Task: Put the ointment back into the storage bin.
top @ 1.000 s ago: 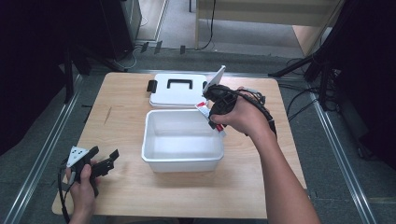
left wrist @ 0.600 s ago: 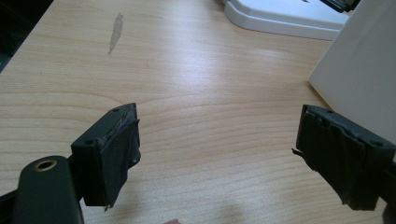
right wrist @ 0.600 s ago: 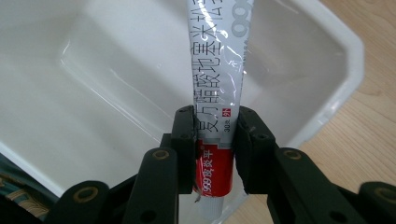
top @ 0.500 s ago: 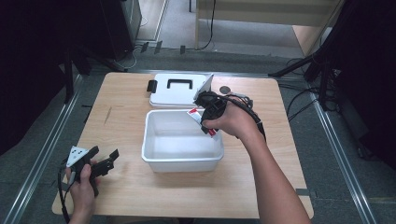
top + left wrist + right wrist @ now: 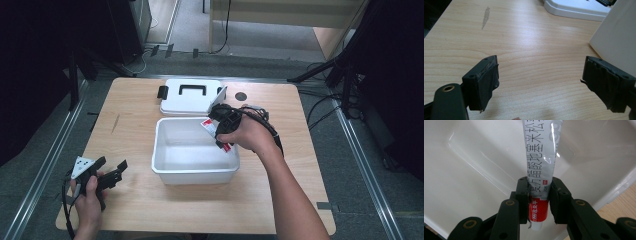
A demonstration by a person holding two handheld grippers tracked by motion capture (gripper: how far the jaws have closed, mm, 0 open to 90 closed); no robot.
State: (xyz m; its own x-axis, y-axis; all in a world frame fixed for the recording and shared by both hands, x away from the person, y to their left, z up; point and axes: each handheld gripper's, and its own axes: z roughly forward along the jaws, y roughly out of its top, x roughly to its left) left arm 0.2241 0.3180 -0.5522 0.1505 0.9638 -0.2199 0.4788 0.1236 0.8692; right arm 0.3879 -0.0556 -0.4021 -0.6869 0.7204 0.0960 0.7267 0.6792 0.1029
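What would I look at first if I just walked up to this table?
Probably the right gripper, squeezing a silver and red tube over the open white bin in the middle of the wooden table. Behind the bin lies its white lid with a black handle. Near the table's front left corner, the left gripper sits open with nothing in it.

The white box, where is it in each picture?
High view: the white box sits mid-table, under the right gripper, which holds a tube.
Left gripper view: its side is at the right edge.
Right gripper view: its inside lies behind the tube.
Shared landmark: the wooden table.
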